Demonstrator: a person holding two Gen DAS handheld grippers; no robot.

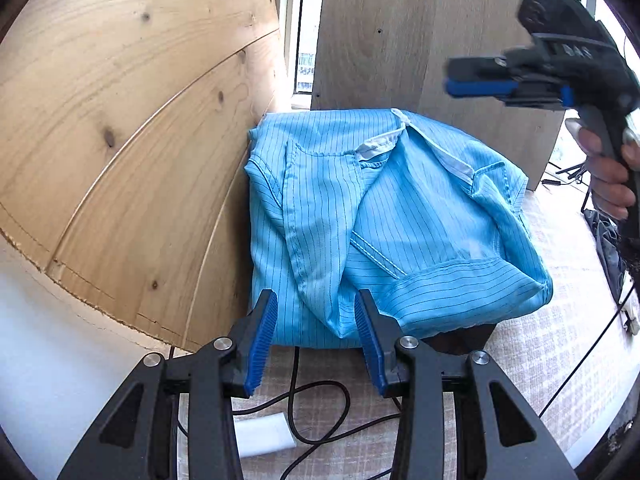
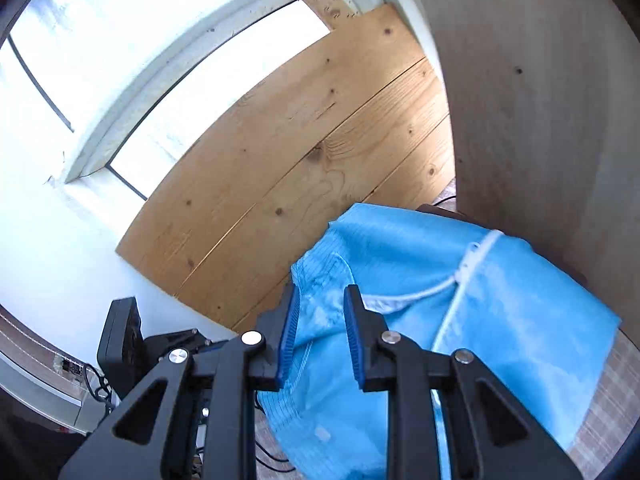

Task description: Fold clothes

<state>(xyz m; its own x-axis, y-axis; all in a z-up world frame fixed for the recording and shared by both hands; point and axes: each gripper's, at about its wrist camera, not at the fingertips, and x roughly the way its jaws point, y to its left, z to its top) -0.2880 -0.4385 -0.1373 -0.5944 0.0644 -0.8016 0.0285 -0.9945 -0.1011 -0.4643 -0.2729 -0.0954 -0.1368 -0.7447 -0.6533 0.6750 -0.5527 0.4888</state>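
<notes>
Hand-held gripper, left [image 1: 316, 320]: its jaws stand apart at the near edge of the blue striped garment [image 1: 384, 216], a hanging fold of cloth lying between the blue pads [image 1: 266, 336] without being visibly pressed; it is judged released. Hand-held gripper, right [image 1: 476, 78]: shown from the side in the left wrist view, held by a hand [image 1: 608, 172] above the garment's far right corner, its jaws nearly together and nothing seen between them there. In the right wrist view cloth fills the gap between its fingers [image 2: 320, 336], but whether this cloth is pinched or merely lies behind cannot be told.

The garment is shown roughly folded into a loose bundle on a dark raised support, above the checked tabletop [image 1: 540, 344] and close against the wooden boards [image 1: 132, 128] at its left edge. The fabric is judged thin, light, soft and rather slippery; it is expected to sag and to slide out of a shallow pinch. A hold is best taken on a doubled hem or on the white-edged collar [image 1: 380, 146], where stitched layers give bulk. A black cable [image 1: 320, 408] lies below.
</notes>
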